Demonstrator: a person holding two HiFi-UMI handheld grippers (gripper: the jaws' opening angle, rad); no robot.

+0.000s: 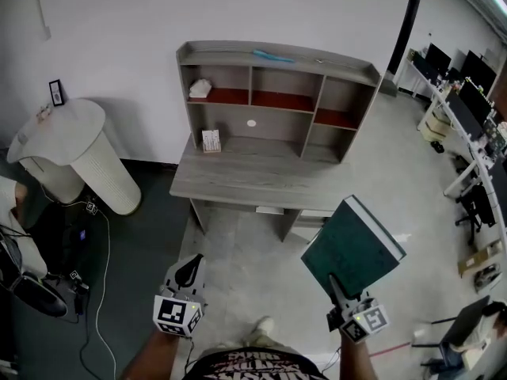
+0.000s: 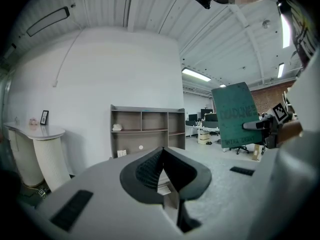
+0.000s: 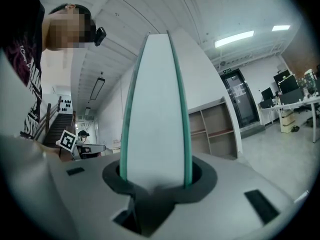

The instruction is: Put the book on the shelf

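Note:
A thick green-covered book (image 1: 352, 248) with white page edges is held up over the floor at the lower right, with my right gripper (image 1: 337, 289) shut on its lower edge. In the right gripper view the book (image 3: 155, 109) stands upright between the jaws of the right gripper (image 3: 155, 179), page edges toward the camera. The grey shelf unit (image 1: 277, 93) sits on a grey desk (image 1: 253, 182) against the white wall, well ahead of both grippers. My left gripper (image 1: 192, 267) hangs low at the left, shut and empty; the left gripper (image 2: 162, 153) points toward the shelf unit (image 2: 147, 129).
A white ribbed pedestal (image 1: 79, 157) stands left of the desk. The shelf holds a white object (image 1: 200, 88), with a small card (image 1: 211, 141) on the desk and a turquoise item (image 1: 273, 56) on top. Office desks with monitors (image 1: 467, 105) line the right. Cables (image 1: 99, 291) lie at the left.

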